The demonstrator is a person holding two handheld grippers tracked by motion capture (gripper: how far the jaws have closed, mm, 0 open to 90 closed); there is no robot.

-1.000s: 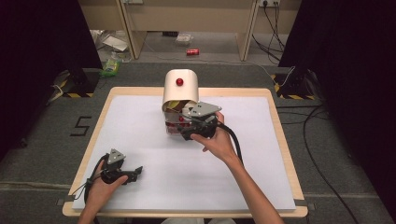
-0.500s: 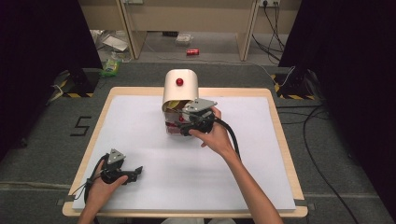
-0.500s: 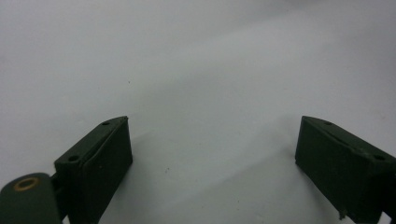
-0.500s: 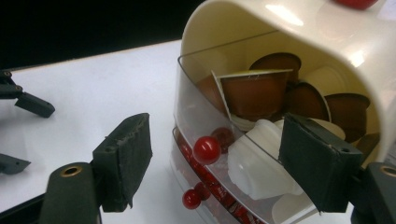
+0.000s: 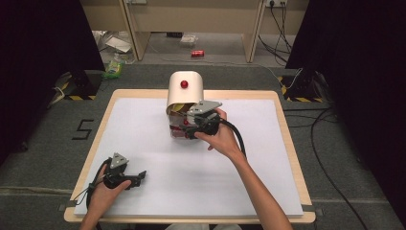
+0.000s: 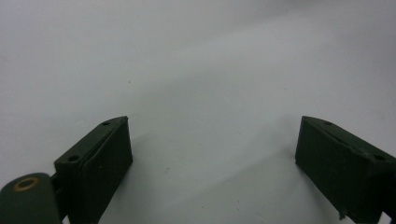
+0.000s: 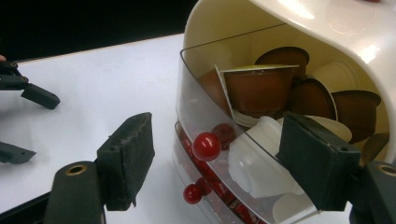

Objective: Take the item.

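Your right gripper [image 7: 215,163] sits at the front of the cream dispenser [image 5: 186,86], which stands near the far middle of the table [image 5: 287,143] on the white sheet [image 5: 191,172]. The dispenser is a smooth, glossy, rounded plastic shell with a red button [image 5: 184,84] on top. Its upper drawer [image 7: 201,112] is clear plastic and tilted open toward you, with a small shiny red knob [image 7: 206,146] on its front wall. Inside lies a loose heap of coffee pods [image 7: 261,88]: brown cups, one with a pale foil lid turned forward, and white creamer cups [image 7: 257,158] lower down. Below it a second clear drawer [image 7: 210,191] carries its own red knob [image 7: 192,193] and red-wrapped contents you cannot make out clearly.

Your right gripper's jaws have just been closing; they stand partly apart, with the upper knob and the drawer's front wall between them and the pads not yet pressing on either. One black pad is outside the drawer, the other reaches over the pods.

Your left gripper [image 6: 212,168] rests low over the bare white sheet at the near left corner, its matte black jaws wide apart with nothing between them.
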